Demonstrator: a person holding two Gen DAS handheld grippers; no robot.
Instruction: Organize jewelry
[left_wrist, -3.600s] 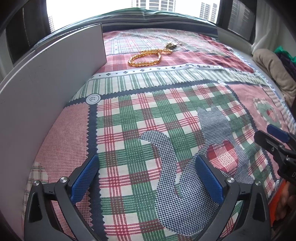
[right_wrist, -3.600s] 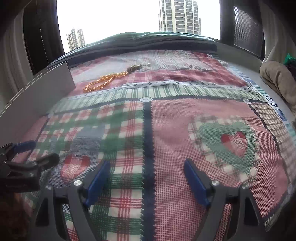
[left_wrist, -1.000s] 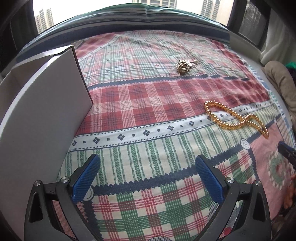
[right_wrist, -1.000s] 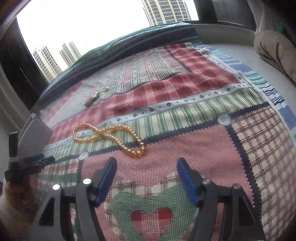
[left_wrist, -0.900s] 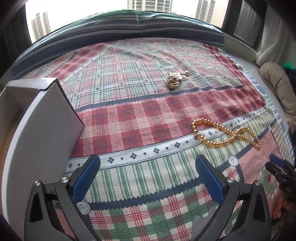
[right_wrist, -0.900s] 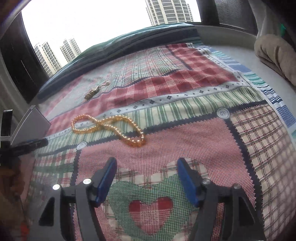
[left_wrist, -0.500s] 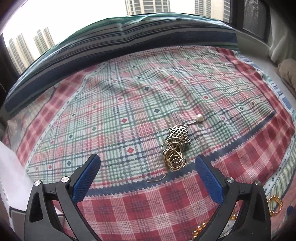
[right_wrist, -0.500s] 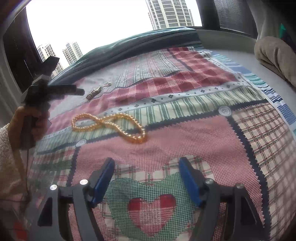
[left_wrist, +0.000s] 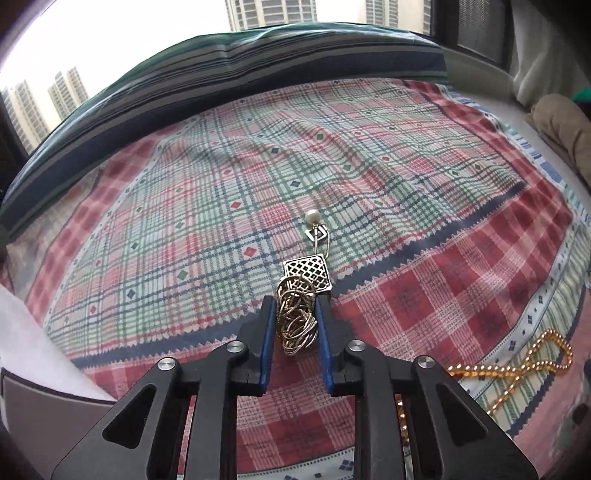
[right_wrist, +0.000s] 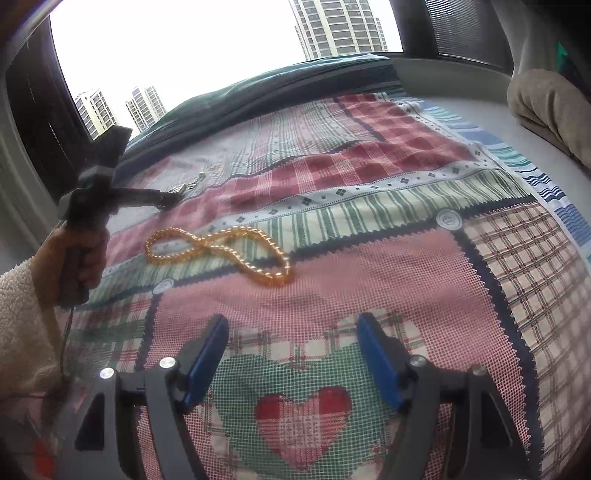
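Note:
My left gripper (left_wrist: 295, 314) is shut on a tangle of gold and silver rings and chain (left_wrist: 297, 319) on the plaid bedspread. A lattice pendant (left_wrist: 308, 274) and a pearl (left_wrist: 313, 215) trail out past the fingertips. In the right wrist view the left gripper (right_wrist: 168, 199) shows at the far left with the pendant (right_wrist: 181, 189) at its tip. A gold bead necklace (right_wrist: 218, 251) lies in a figure-eight in front of my right gripper (right_wrist: 293, 354), which is open and empty above a heart patch. The necklace also shows in the left wrist view (left_wrist: 517, 365).
A white box (left_wrist: 33, 354) stands at the left edge of the left wrist view. A beige folded cloth (right_wrist: 550, 107) lies on the sill at the far right. The window (right_wrist: 221, 48) is behind the bed.
My left gripper has moved forward onto the ring tangle and shut on it. The right gripper has stayed in place, open.

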